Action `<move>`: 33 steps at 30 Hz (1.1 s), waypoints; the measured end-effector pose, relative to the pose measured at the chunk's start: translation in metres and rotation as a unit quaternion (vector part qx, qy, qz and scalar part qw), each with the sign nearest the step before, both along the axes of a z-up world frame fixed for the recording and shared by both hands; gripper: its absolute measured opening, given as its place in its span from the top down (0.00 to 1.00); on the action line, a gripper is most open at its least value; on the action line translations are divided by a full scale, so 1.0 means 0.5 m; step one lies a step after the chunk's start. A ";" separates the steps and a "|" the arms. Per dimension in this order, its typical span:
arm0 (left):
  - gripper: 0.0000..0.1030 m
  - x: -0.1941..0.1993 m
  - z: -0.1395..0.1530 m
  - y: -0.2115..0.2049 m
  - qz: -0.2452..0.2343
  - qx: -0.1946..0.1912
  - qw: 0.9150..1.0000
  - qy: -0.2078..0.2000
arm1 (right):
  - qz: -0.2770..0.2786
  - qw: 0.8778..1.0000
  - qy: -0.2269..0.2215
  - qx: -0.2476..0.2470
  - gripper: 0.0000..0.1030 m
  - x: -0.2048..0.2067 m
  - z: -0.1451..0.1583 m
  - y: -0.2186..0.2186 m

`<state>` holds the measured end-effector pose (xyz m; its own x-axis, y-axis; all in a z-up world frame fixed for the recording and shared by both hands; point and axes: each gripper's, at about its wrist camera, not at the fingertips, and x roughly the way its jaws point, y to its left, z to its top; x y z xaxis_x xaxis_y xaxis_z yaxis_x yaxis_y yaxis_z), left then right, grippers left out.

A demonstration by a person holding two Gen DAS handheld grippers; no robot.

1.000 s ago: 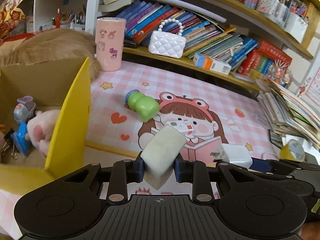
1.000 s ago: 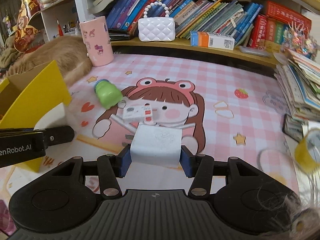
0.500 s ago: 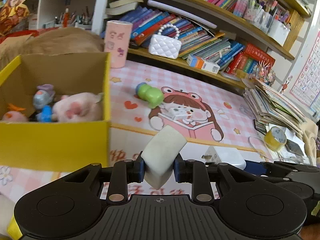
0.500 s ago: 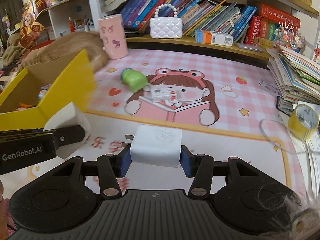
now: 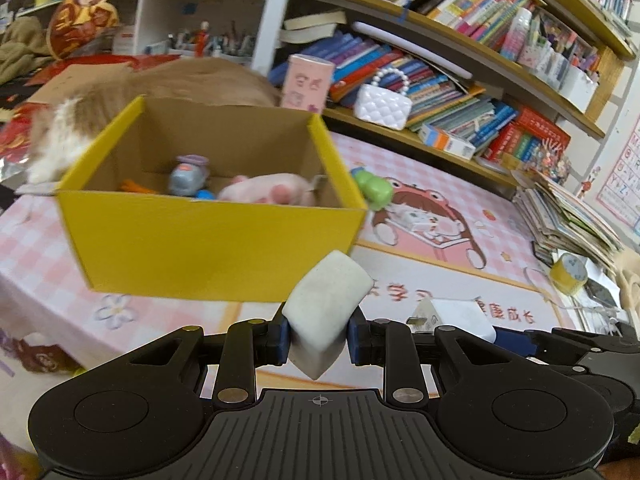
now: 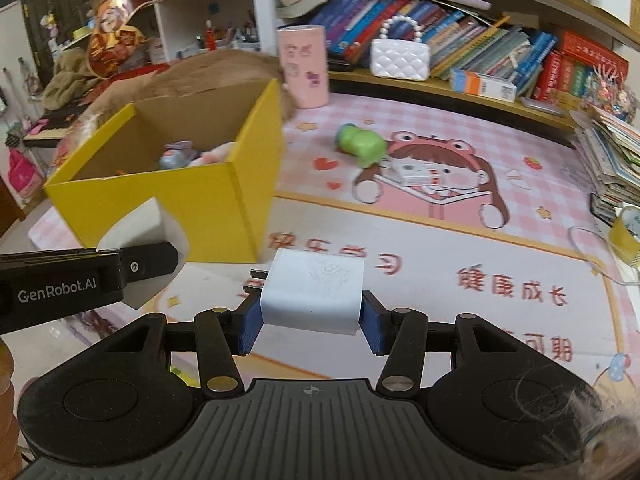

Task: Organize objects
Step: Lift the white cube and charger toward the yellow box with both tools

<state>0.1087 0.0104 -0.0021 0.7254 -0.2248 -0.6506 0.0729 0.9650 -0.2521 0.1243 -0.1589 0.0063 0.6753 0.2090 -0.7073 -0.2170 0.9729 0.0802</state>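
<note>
My left gripper (image 5: 318, 338) is shut on a white eraser-like block (image 5: 326, 304), held above the mat just in front of the yellow cardboard box (image 5: 208, 248). The box holds a pink plush (image 5: 272, 194), a grey-purple toy (image 5: 188, 176) and other small items. My right gripper (image 6: 310, 326) is shut on a white plug charger (image 6: 314, 296), to the right of the box (image 6: 208, 208). The left gripper and its block (image 6: 140, 232) show at the left of the right wrist view. A green toy (image 6: 360, 144) and a small white-red item (image 6: 416, 172) lie on the pink mat.
A pink cup (image 6: 304, 66), a white quilted purse (image 6: 400, 58) and rows of books stand on the low shelf behind. A stack of books (image 6: 612, 160) and a yellow tape roll (image 6: 626, 232) sit at the right. A brown furry animal (image 5: 192, 80) lies behind the box.
Both grippers have pulled back and up from the mat, still holding their objects. The yellow box now sits more central and farther ahead in the left view.
</note>
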 end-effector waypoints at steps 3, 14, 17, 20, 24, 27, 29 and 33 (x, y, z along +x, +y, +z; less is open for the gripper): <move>0.76 -0.019 0.001 0.031 0.010 0.002 1.000 -0.001 | 0.008 1.000 -0.001 0.002 0.54 -0.015 0.000 0.027; 0.76 -0.074 0.001 0.115 0.044 0.000 0.999 -0.004 | 0.035 0.999 -0.007 0.007 0.54 -0.055 0.003 0.108; 0.76 -0.087 0.003 0.140 0.055 0.000 0.998 -0.008 | 0.043 0.999 -0.011 0.006 0.54 -0.063 0.005 0.131; 0.76 -0.097 0.004 0.163 0.064 0.000 0.998 -0.012 | 0.051 0.999 -0.015 0.007 0.54 -0.069 0.006 0.152; 0.76 -0.109 0.006 0.189 0.075 -0.003 0.997 -0.014 | 0.059 0.998 -0.017 0.012 0.54 -0.074 0.010 0.173; 0.76 -0.117 0.009 0.204 0.082 -0.006 0.996 -0.017 | 0.064 0.998 -0.019 0.012 0.54 -0.076 0.015 0.188; 0.76 -0.120 0.013 0.212 0.085 -0.008 0.996 -0.020 | 0.069 0.997 -0.020 0.011 0.54 -0.077 0.018 0.196; 0.76 -0.117 0.026 0.220 0.090 -0.010 0.995 -0.031 | 0.074 0.997 -0.026 0.009 0.54 -0.072 0.028 0.208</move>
